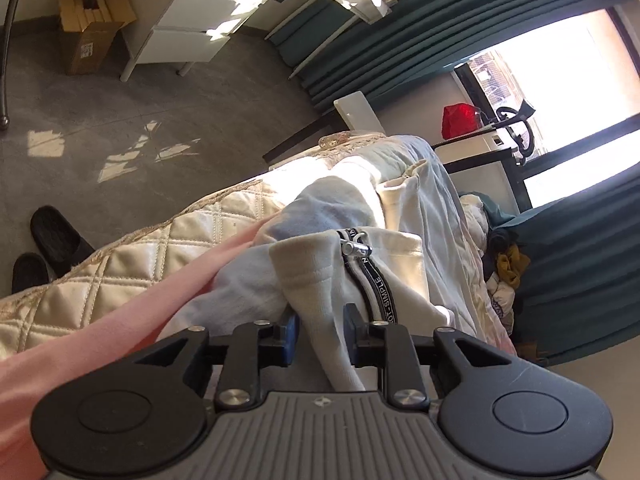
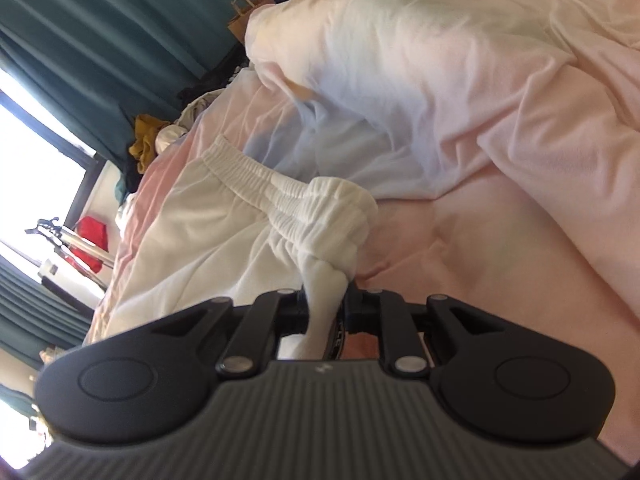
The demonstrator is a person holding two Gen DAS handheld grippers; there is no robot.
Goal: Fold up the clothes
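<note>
A white garment (image 2: 208, 232) with an elastic waistband (image 2: 280, 192) lies on the pink sheet (image 2: 480, 264) of a bed. My right gripper (image 2: 326, 300) is shut on a bunched end of it near the waistband. In the left wrist view the same white garment (image 1: 312, 280) shows a black zipper tape with a metal pull (image 1: 354, 246). My left gripper (image 1: 320, 330) is shut on a fold of this cloth beside the zipper, above the bed's edge.
A cream quilted bed side (image 1: 120, 248) runs left, with black slippers (image 1: 52, 236) on the grey floor. A white desk (image 1: 200, 20), cardboard box (image 1: 92, 28) and teal curtains (image 1: 400, 28) stand beyond. A rumpled duvet (image 2: 420, 60) lies further up the bed.
</note>
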